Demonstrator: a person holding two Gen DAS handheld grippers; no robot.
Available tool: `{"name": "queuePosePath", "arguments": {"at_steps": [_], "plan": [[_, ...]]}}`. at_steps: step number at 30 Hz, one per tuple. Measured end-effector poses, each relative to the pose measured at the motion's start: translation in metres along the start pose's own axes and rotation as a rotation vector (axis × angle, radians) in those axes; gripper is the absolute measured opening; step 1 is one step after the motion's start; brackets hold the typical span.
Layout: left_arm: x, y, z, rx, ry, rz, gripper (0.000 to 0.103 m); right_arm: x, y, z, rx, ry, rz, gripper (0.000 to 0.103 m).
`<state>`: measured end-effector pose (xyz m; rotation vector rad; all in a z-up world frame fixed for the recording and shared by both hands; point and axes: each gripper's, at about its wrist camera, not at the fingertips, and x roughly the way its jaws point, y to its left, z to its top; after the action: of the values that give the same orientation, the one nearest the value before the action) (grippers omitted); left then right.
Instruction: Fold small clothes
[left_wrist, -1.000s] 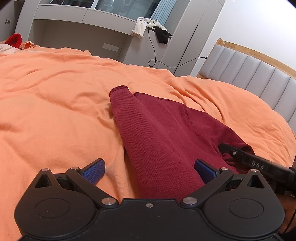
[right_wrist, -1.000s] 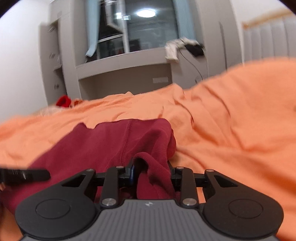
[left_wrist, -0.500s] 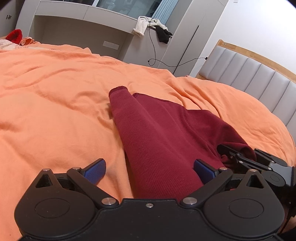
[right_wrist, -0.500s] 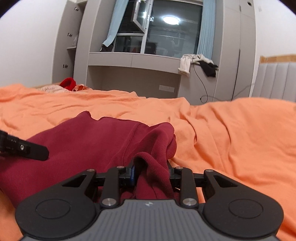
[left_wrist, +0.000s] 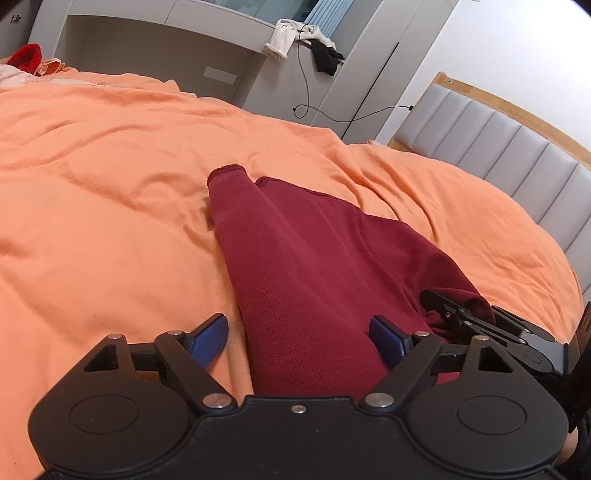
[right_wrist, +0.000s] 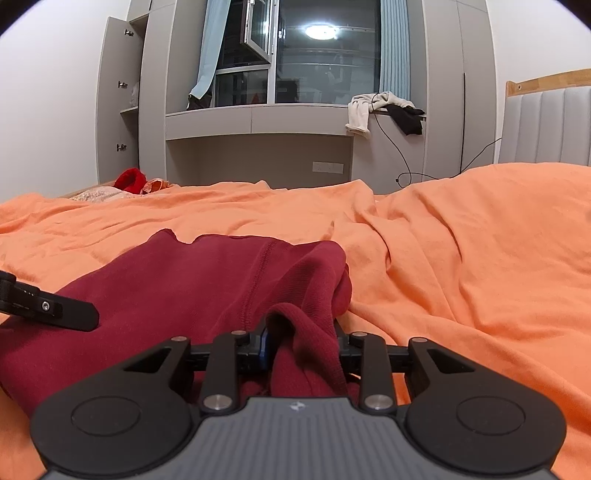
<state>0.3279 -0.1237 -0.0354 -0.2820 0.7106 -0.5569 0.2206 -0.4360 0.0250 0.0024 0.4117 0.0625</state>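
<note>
A dark red knit garment (left_wrist: 314, 266) lies on the orange bedspread (left_wrist: 110, 192), with one sleeve folded lengthwise over the body. My left gripper (left_wrist: 297, 339) straddles its near end. The jaws are closing; the cloth lies between the blue pads (left_wrist: 208, 338), and a gap shows at the left pad. My right gripper (right_wrist: 301, 347) is shut on a bunched fold of the same garment (right_wrist: 207, 280) at its right corner. It also shows in the left wrist view, right gripper (left_wrist: 480, 325). A left gripper finger (right_wrist: 48, 308) reaches in over the cloth at the left.
A grey padded headboard (left_wrist: 498, 133) with a wooden rim runs along the right. Beyond the bed is a grey window shelf (right_wrist: 258, 122) with white and black clothes (right_wrist: 384, 110) and a hanging cable. A bright red item (right_wrist: 129, 180) lies at the far left.
The left gripper's blue pads have come a little closer together around the garment. The right gripper has edged further into the left wrist view, still gripping the fold.
</note>
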Motion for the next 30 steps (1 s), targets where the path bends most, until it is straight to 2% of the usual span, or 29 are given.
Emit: {"name": "queuePosePath", "arguments": {"at_steps": [4,9,11,13,17,19,23,30], "plan": [[0.002,-0.002,0.001,-0.003,0.006,0.014,0.085,0.0,0.0,0.0,0.004,0.0,-0.001,0.033],[0.002,-0.004,0.001,0.006,-0.003,0.016,0.079,0.0,0.0,0.001,0.006,0.001,-0.002,0.033],[0.0,-0.004,0.0,0.01,-0.009,0.001,0.064,-0.002,0.001,0.002,0.015,-0.004,-0.005,0.03],[-0.001,-0.006,0.0,0.02,-0.018,-0.014,0.054,-0.003,0.004,0.004,0.015,-0.016,-0.015,0.028],[-0.004,-0.009,0.001,0.036,-0.045,0.003,0.036,-0.009,0.01,0.01,0.01,-0.05,-0.021,0.024],[-0.009,-0.008,0.004,0.03,-0.071,-0.003,0.032,-0.013,0.015,0.015,-0.008,-0.077,-0.018,0.023],[-0.02,-0.012,0.013,0.076,-0.123,0.014,0.028,-0.021,0.028,0.023,-0.059,-0.147,-0.006,0.022],[-0.052,-0.014,0.024,0.204,-0.278,0.125,0.025,-0.015,0.066,0.033,-0.154,-0.235,0.019,0.022]]}}
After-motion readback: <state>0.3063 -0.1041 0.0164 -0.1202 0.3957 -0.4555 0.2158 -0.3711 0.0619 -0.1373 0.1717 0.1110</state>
